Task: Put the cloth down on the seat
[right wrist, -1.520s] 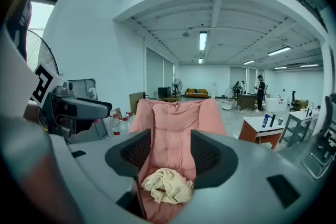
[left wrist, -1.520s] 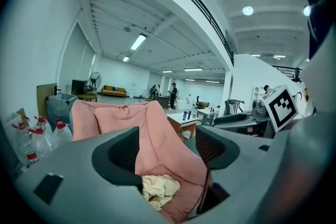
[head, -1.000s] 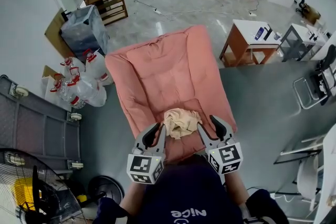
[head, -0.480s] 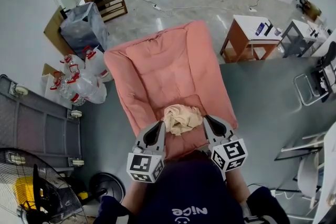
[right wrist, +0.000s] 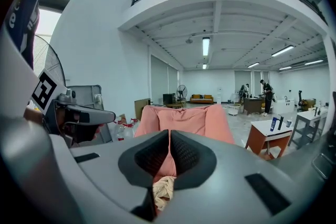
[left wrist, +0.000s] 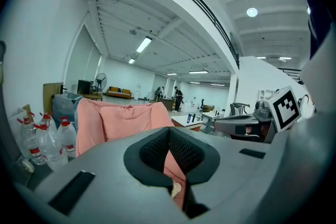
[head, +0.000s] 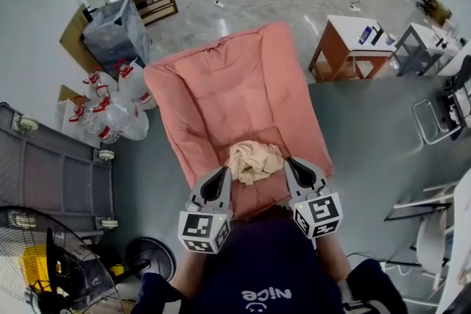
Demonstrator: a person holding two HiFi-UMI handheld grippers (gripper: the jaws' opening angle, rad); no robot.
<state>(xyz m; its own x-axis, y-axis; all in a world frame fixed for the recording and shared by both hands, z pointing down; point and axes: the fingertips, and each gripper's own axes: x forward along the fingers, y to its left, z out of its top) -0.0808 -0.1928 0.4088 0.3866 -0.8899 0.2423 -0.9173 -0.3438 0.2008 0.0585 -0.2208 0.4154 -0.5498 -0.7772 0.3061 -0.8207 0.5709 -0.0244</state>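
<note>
A crumpled cream cloth (head: 254, 160) lies loose on the seat of the pink lounge chair (head: 235, 92), near its front edge. My left gripper (head: 220, 173) is just left of the cloth with its jaws shut and nothing between them. At the cloth's right side my right gripper (head: 291, 164) is also shut and empty. In the left gripper view the shut gripper (left wrist: 169, 132) points at the chair back (left wrist: 115, 118), with a scrap of cloth (left wrist: 176, 189) showing below. The right gripper view shows its gripper (right wrist: 170, 136) shut above the cloth (right wrist: 164, 189).
Large water bottles (head: 110, 114) and a bagged bin (head: 118, 33) stand left of the chair. A grey cart (head: 51, 180) and a floor fan (head: 44, 268) are nearer on the left. An orange-legged table (head: 353, 48) stands to the right.
Both grippers' jaws have closed; a second ago they stood apart. The cloth has stayed on the seat between them. The grippers have barely shifted.
</note>
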